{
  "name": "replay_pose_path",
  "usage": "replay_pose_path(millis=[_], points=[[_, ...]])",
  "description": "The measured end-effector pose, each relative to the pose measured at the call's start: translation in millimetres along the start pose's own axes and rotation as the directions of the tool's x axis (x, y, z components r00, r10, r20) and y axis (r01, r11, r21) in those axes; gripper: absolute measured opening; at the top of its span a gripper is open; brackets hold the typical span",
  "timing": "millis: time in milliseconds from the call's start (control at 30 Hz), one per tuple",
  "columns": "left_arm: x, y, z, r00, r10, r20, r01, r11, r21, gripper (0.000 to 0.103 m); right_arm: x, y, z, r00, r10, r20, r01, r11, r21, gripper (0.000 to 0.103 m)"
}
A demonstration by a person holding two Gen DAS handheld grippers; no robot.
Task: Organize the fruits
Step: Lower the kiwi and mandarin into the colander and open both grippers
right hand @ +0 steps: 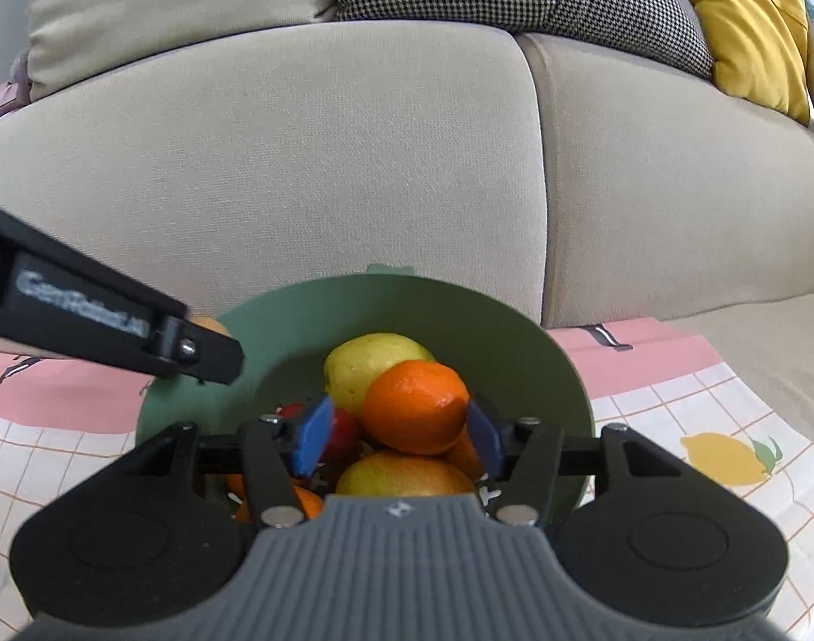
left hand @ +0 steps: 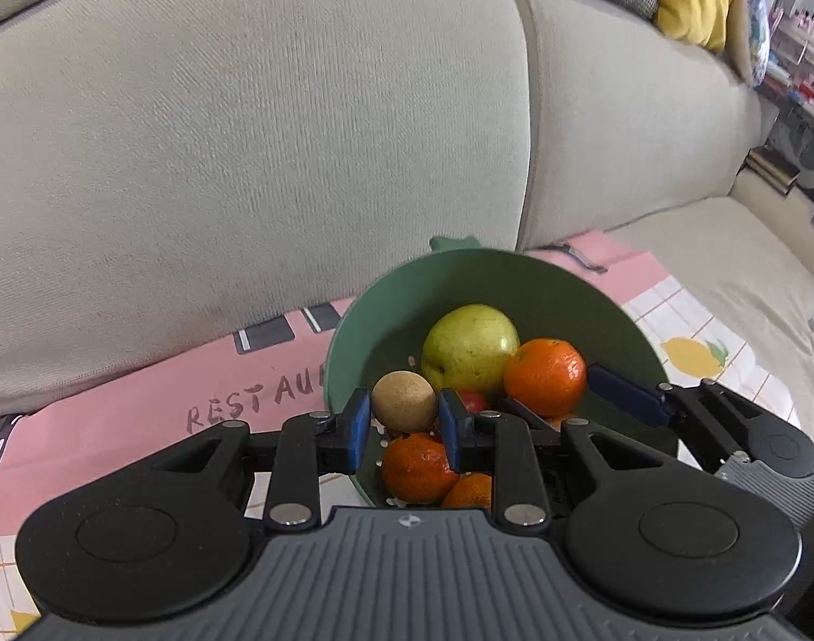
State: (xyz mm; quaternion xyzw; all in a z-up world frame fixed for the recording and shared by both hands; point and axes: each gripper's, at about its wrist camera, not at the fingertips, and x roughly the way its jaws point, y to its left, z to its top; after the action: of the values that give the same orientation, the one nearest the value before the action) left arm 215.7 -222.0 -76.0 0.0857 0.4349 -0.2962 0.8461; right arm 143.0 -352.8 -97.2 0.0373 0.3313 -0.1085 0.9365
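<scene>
On my left wrist feed I read "RESTAU" hand-lettered on the pink cloth (left hand: pixel 139 400) (the rest is hidden behind the green bowl (left hand: pixel 364 331)). On my right wrist feed, white lettering on the left gripper (right hand: pixel 80 312) is too blurred to read.

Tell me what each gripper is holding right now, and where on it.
Left gripper: a small tan round fruit, pinched across its sides above the green bowl. Right gripper: an orange, fingers at its left and right sides.
</scene>
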Motion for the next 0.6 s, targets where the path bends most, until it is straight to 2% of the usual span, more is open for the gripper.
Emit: replay_pose_path(millis=[233,400,600], points=[[17.2,-6.6,7.6,0.997,0.008,-0.075,-0.006,1.0,0.023,0.03,-0.8,-0.6,0.1,1.0,0.002,0.0,-0.002,1.0,0.0,0.054],[20.6,-8.4,6.3,0.996,0.033,-0.085,-0.031,0.999,0.029,0.031,-0.7,-0.1,-0.7,1.0,0.01,0.002,-0.01,1.0,-0.004,0.056],[10.5,-6.7,6.6,0.996,0.049,-0.075,-0.047,0.998,0.029,0.045,-2.5,1.5,-1.9,1.0,0.024,-0.001,-0.024,1.0,-0.013,0.063]])
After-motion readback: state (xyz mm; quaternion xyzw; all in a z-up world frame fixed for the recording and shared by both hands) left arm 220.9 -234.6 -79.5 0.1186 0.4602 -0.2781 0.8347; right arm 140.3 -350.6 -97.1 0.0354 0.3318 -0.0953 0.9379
